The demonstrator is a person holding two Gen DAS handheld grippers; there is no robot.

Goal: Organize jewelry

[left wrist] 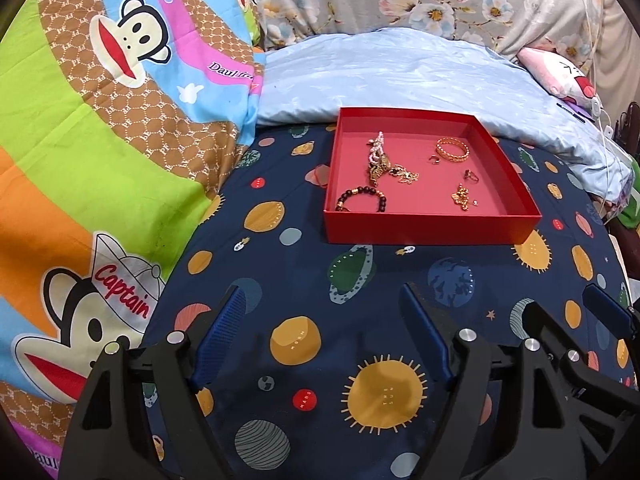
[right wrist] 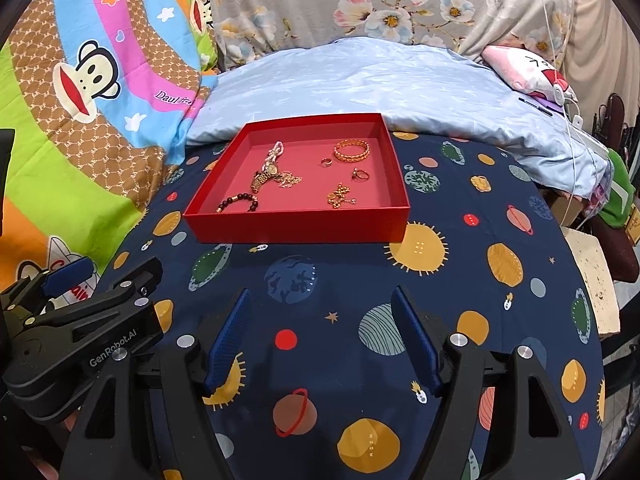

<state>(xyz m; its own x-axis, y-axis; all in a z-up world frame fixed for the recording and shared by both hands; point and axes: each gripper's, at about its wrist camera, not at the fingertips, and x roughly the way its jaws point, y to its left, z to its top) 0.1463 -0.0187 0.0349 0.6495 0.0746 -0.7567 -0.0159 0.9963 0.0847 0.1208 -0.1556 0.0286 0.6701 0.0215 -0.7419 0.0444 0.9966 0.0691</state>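
Note:
A shallow red tray (left wrist: 428,232) (right wrist: 296,230) lies on the planet-print sheet ahead of both grippers. In it are a gold bangle (left wrist: 452,148) (right wrist: 351,150), a dark bead bracelet (left wrist: 362,198) (right wrist: 238,202), a tangle of pearl strand, watch and gold chain (left wrist: 380,160) (right wrist: 272,170), two small rings (left wrist: 471,176) (right wrist: 360,174) and a gold chain piece (left wrist: 462,196) (right wrist: 339,196). My left gripper (left wrist: 322,300) is open and empty, well short of the tray. My right gripper (right wrist: 322,304) is open and empty beside it.
A light blue pillow (left wrist: 400,76) lies behind the tray. A colourful monkey-print blanket (left wrist: 100,140) is heaped at the left. A pink plush (right wrist: 528,68) and white cables (right wrist: 568,112) lie at the far right, where the bed edge drops off.

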